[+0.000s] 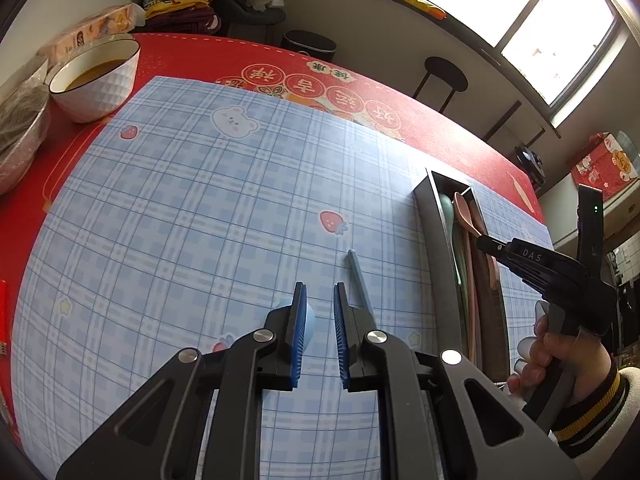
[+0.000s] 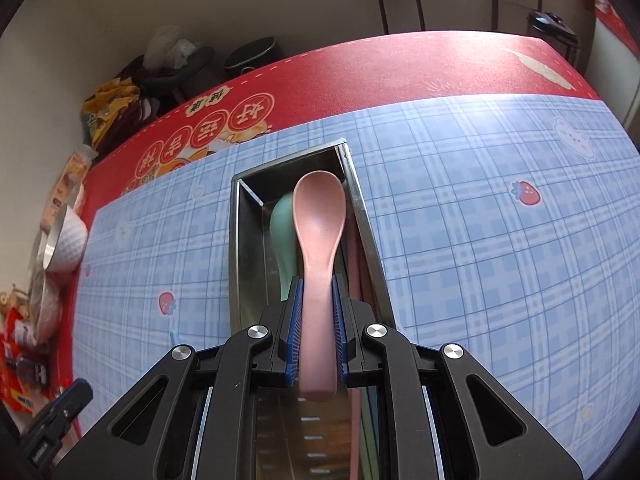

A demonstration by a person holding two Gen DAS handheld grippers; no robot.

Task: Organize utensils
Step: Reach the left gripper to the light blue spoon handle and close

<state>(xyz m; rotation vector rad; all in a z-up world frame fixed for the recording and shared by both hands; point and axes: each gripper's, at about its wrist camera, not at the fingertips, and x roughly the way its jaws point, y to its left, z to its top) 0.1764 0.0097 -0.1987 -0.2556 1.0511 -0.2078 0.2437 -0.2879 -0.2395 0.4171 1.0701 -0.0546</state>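
Left wrist view: left gripper [image 1: 320, 316] nearest, jaws apart with nothing between them, over the blue plaid mat [image 1: 180, 208] on the table. A light blue plastic spoon [image 1: 360, 280] lies on the mat under and beside the jaws; its bowl shows at the left jaw, its handle runs past the right one. To the right, the right gripper [image 1: 486, 245], marked "DAS", reaches over the long metal utensil tray [image 1: 438, 232]. White ceramic bowl with brown liquid [image 1: 96, 80] sits far left on the red tablecloth with Chinese characters [image 1: 304, 84]; I can't read them reliably.

Right wrist view: right gripper [image 2: 316, 316] jaws clamped on the handle of a pink plastic spoon [image 2: 318, 224], bowl up, held over the tray [image 2: 248, 248]. A mint green spoon [image 2: 282, 232] lies in the tray beside it.
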